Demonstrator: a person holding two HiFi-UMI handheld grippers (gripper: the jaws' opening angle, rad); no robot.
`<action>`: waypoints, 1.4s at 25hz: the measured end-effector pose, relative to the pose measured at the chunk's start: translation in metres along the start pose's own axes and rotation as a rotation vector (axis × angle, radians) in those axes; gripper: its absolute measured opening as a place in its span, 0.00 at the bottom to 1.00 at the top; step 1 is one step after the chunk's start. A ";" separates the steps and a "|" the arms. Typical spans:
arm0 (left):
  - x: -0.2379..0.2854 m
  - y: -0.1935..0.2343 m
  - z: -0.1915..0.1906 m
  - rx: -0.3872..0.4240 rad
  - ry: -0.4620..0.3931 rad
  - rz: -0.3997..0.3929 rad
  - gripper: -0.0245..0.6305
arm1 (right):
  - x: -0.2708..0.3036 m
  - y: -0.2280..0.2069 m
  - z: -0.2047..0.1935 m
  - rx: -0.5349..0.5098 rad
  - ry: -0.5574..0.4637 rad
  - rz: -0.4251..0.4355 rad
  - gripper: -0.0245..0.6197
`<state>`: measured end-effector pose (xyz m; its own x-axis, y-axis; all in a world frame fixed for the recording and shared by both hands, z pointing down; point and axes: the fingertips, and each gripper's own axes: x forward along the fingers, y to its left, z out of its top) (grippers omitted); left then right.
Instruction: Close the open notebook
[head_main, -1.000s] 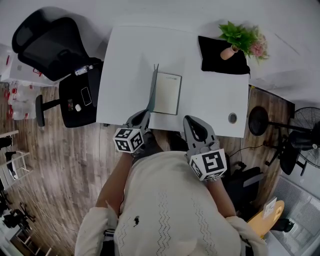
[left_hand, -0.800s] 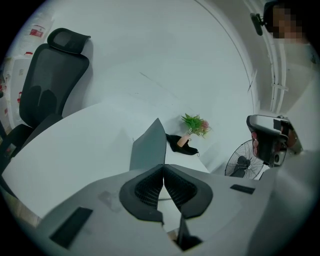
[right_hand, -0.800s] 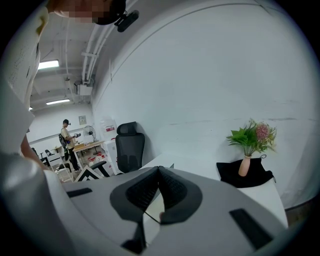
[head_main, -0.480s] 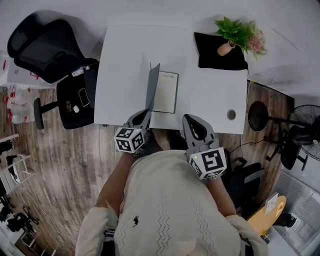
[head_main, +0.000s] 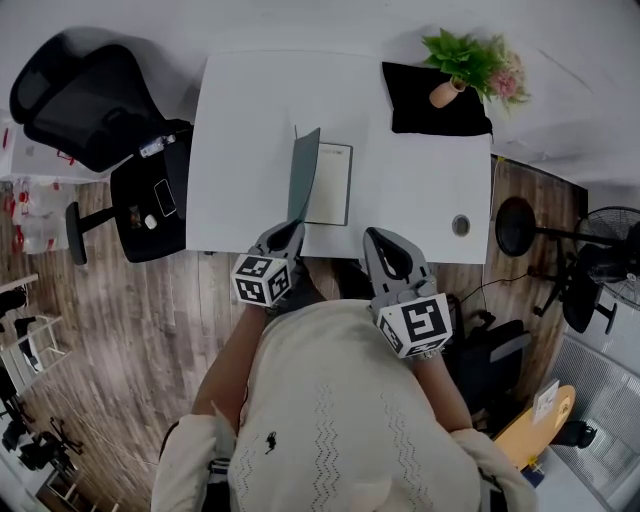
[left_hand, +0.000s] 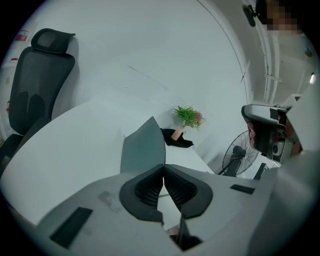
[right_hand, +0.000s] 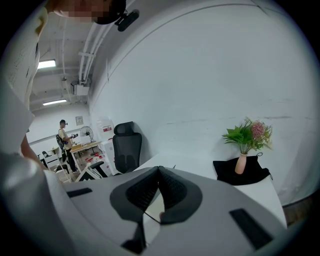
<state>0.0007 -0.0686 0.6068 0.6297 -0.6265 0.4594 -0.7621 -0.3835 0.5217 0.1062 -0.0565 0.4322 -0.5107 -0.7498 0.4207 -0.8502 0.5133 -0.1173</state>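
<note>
Left gripper (head_main: 291, 228): held forward of the torso and angled downward, fingers closed together on the near edge of the notebook cover (head_main: 304, 176). Right gripper (head_main: 372, 236): alongside and apart from the left, at a similar downward angle, fingers closed tip to tip with nothing between them. Both forearms extend forward.

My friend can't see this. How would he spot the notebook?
Find the white table. At its edge nearest the person lies the notebook. Only it has a grey cover standing up beside a pale page; the plant sits on black cloth.
</note>
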 end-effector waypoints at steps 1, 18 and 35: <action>0.002 -0.001 -0.001 0.001 0.003 -0.003 0.06 | 0.000 -0.001 0.000 0.003 0.000 -0.004 0.04; 0.021 -0.015 -0.014 0.042 0.073 -0.052 0.06 | -0.010 -0.016 -0.009 0.026 0.010 -0.052 0.04; 0.036 -0.023 -0.027 0.091 0.143 -0.083 0.07 | -0.019 -0.033 -0.015 0.054 0.014 -0.099 0.04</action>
<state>0.0454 -0.0643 0.6305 0.7008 -0.4902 0.5183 -0.7133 -0.4932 0.4980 0.1454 -0.0527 0.4419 -0.4222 -0.7899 0.4447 -0.9023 0.4132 -0.1227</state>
